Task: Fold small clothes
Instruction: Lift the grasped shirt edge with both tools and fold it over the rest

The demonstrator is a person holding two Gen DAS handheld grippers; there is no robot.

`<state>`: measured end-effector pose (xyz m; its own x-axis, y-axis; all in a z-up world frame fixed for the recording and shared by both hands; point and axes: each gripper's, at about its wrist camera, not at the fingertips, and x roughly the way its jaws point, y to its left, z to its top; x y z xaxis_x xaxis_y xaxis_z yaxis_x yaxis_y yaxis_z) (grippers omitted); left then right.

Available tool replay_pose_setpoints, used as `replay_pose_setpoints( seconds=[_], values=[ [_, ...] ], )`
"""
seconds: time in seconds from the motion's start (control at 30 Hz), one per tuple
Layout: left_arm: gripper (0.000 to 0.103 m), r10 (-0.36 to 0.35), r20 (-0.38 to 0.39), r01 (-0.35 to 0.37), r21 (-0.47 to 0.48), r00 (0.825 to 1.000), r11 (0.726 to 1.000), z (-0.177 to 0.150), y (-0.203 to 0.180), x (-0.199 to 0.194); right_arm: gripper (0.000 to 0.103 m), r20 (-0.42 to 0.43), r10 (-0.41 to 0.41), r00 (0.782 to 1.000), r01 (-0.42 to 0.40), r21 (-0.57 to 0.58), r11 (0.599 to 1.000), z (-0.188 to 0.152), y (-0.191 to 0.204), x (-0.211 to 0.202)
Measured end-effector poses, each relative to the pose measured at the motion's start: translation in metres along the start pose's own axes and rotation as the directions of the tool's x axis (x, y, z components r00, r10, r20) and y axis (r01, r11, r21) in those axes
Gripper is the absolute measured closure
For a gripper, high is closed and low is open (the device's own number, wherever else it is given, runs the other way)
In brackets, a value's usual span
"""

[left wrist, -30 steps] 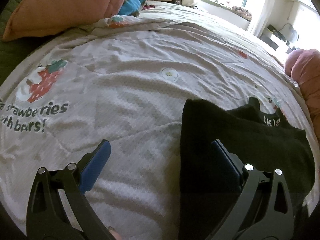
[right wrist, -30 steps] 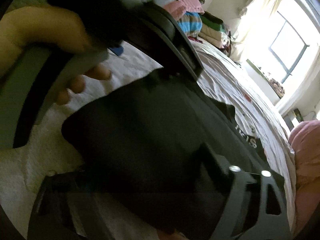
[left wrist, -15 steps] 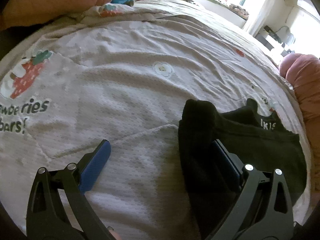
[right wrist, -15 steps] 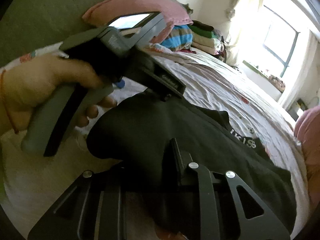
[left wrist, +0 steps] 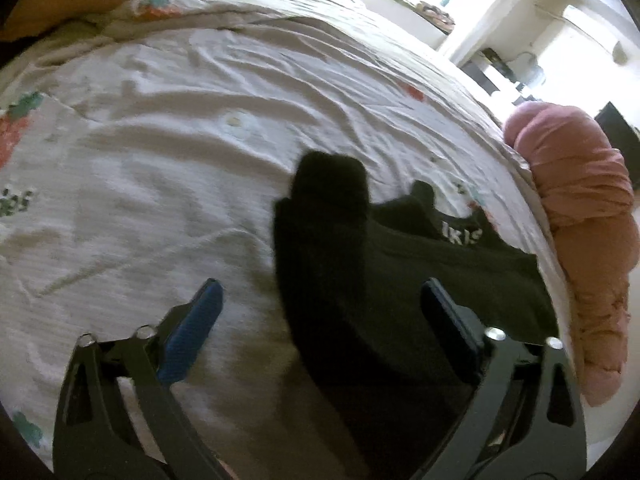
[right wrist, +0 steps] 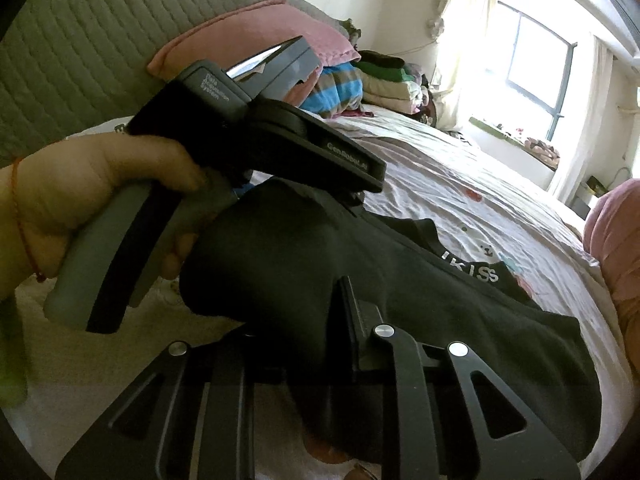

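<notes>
Right wrist view: black garment (right wrist: pixel 360 280) on the bedspread (right wrist: pixel 460 184), one edge clenched in right gripper (right wrist: pixel 320 344). Left gripper (left wrist: pixel 320 312) straddles a raised fold, jaws just closing, not yet gripping. Risk: fabric slipping aside, bunching the fold.

Garment (left wrist: pixel 400 288): matt black knit cloth.
Bedsheet (left wrist: pixel 160 128): rumpled printed cotton-like cloth.
Headboard (right wrist: pixel 80 40), ten o'clock: quilted grey-green fabric.
Left gripper (left wrist: pixel 316 312): matt black frame, blue pads.

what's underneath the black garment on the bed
The black garment lies on the white printed bedspread, whose print peeks out beside the lettered waistband. Whatever lies beneath the cloth itself is covered.
</notes>
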<state>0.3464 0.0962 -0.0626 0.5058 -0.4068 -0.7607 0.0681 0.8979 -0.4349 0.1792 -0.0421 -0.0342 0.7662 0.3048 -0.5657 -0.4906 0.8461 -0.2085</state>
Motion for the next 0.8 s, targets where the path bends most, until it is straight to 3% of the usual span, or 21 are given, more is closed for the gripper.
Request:
replay_pose_setpoints(
  seconds=[0.1,0.27,0.53,0.8],
  values=[
    [0.065,-0.061,-0.015,0.061,-0.037,0.998,0.997,-0.002,0.0,0.003,0.086,0.003,0.0,1.0,0.0,0.009,1.0,-0.001,-0.003,-0.001],
    [0.086,-0.078,0.005,0.078,-0.007,0.997,0.997,-0.002,-0.015,-0.006,0.088,0.014,-0.012,1.0,0.011,0.021,1.0,-0.002,-0.008,-0.007],
    [0.089,-0.092,0.074,0.09,0.02,0.993,0.996,-0.004,-0.048,-0.033,0.091,0.061,-0.046,0.997,0.042,0.079,0.996,-0.005,-0.023,-0.033],
    [0.089,-0.063,0.119,0.058,0.052,0.991,0.997,-0.012,-0.082,-0.05,0.093,0.091,-0.068,0.994,0.054,0.145,0.988,-0.014,-0.045,-0.061]
  ],
)
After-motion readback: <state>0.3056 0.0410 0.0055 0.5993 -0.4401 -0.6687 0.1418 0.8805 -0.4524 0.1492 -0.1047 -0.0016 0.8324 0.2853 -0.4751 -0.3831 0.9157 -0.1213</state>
